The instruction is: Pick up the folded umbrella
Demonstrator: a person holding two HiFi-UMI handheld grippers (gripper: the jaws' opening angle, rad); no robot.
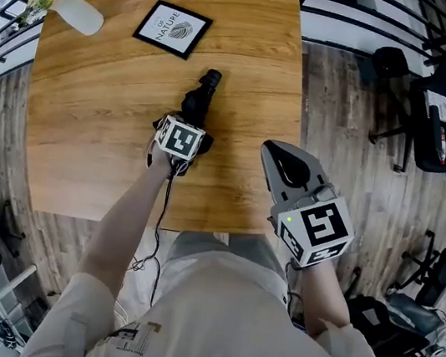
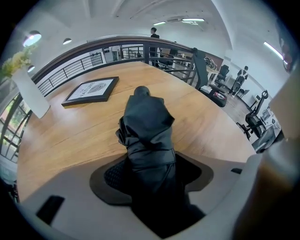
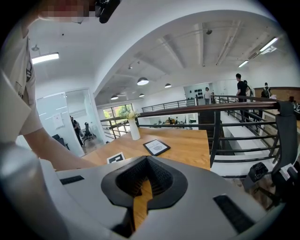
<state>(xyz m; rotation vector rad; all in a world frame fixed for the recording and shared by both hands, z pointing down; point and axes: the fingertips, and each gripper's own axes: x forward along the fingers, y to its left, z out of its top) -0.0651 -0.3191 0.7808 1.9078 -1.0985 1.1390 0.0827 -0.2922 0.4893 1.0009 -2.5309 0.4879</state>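
The folded black umbrella (image 1: 202, 96) lies on the wooden table (image 1: 89, 117), its handle end pointing away from me. My left gripper (image 1: 188, 122) points steeply down over its near end. In the left gripper view the umbrella (image 2: 147, 124) fills the gap between the dark pads (image 2: 111, 176) of the left gripper (image 2: 152, 177); the jaws stand wide round it and the fabric does not look squeezed. My right gripper (image 1: 283, 155) hovers near the table's right edge with nothing in it. In its own view the right gripper (image 3: 142, 190) shows only a thin slit between its jaws.
A framed print (image 1: 173, 28) lies beyond the umbrella, and a white vase (image 1: 74, 13) with flowers stands at the far left corner. Black office chairs (image 1: 441, 91) stand on the floor to the right. A black railing (image 3: 220, 126) runs past the table's far side.
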